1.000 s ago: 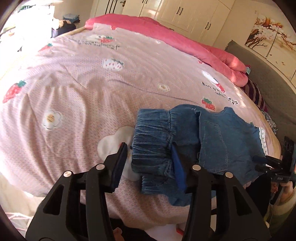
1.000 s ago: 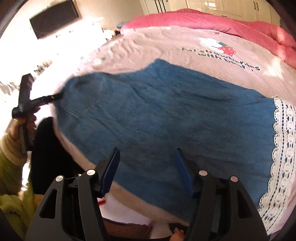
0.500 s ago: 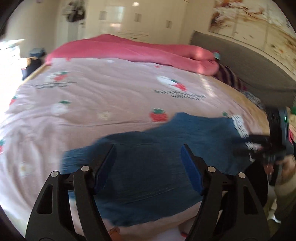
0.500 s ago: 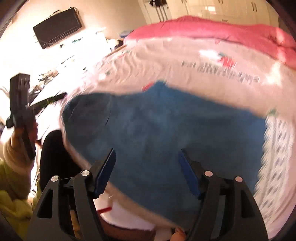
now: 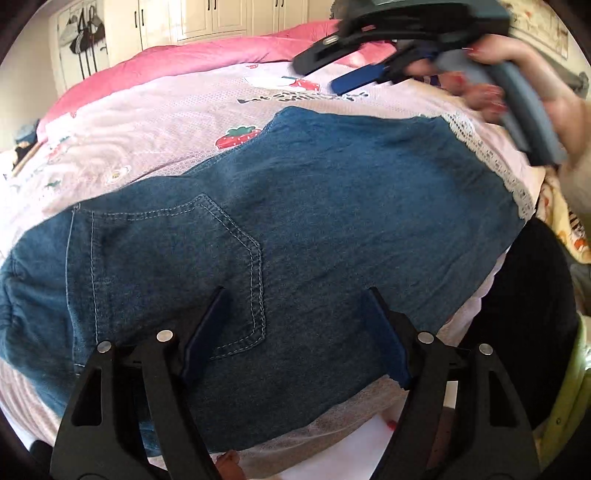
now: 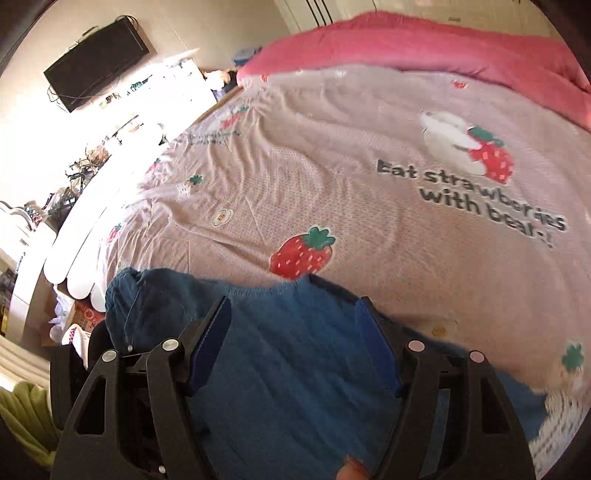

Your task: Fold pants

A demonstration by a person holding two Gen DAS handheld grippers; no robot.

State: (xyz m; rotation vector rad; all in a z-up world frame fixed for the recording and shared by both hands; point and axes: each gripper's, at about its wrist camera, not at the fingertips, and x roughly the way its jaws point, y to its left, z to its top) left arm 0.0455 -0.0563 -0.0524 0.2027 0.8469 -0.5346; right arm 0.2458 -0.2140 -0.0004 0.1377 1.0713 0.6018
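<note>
Blue denim pants [image 5: 332,221] with a stitched back pocket [image 5: 192,258] and a white lace hem [image 5: 491,155] lie flat on the pink strawberry bedsheet [image 5: 155,125], near its front edge. My left gripper [image 5: 295,328] is open and empty, just above the pocket area. My right gripper [image 6: 293,339] is open and empty above the pants [image 6: 295,369]. It also shows in the left wrist view [image 5: 354,70], held by a hand over the far side of the pants.
A rolled pink quilt [image 5: 192,59] lies along the far side of the bed. White wardrobes [image 5: 221,18] stand behind. In the right wrist view a wall TV [image 6: 96,62] and cluttered shelves [image 6: 74,173] stand left of the bed.
The left gripper has let go of the bunched waistband and swung right over the flat pants. The right gripper has lifted and moved toward the far side of the pants.
</note>
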